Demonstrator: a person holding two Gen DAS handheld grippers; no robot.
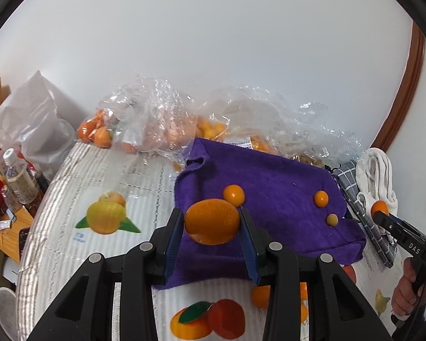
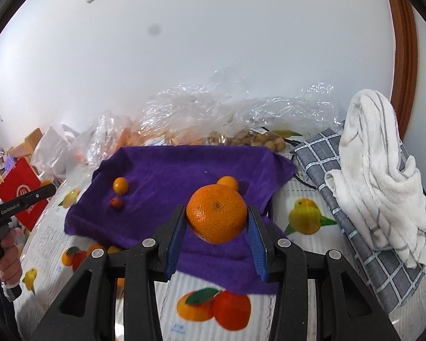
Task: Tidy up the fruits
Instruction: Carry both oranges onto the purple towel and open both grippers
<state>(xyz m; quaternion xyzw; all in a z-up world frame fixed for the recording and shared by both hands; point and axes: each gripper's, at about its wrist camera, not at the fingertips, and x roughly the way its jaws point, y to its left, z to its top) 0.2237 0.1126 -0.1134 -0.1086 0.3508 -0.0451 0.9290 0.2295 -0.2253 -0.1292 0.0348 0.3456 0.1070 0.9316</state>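
My left gripper (image 1: 212, 223) is shut on an orange tangerine (image 1: 212, 221) and holds it above the front of a purple towel (image 1: 269, 176). My right gripper (image 2: 216, 218) is shut on a larger tangerine (image 2: 216, 213) above the same towel (image 2: 170, 167). On the towel lie two small orange kumquats (image 1: 233, 195) (image 1: 321, 198) and a small brownish fruit (image 1: 332, 219). In the right wrist view a kumquat (image 2: 120, 185), a small reddish fruit (image 2: 116, 203) and another kumquat (image 2: 227, 183) lie on it. The right gripper also shows at the right edge of the left wrist view (image 1: 383, 213).
Clear plastic bags of oranges (image 1: 156, 125) and small fruit (image 2: 255, 139) lie behind the towel against the wall. A fruit-print tablecloth (image 1: 105, 187) covers the table. A checked cloth (image 2: 355, 199) and white towel (image 2: 383, 187) lie on the right. Bottles (image 1: 17, 179) stand on the left.
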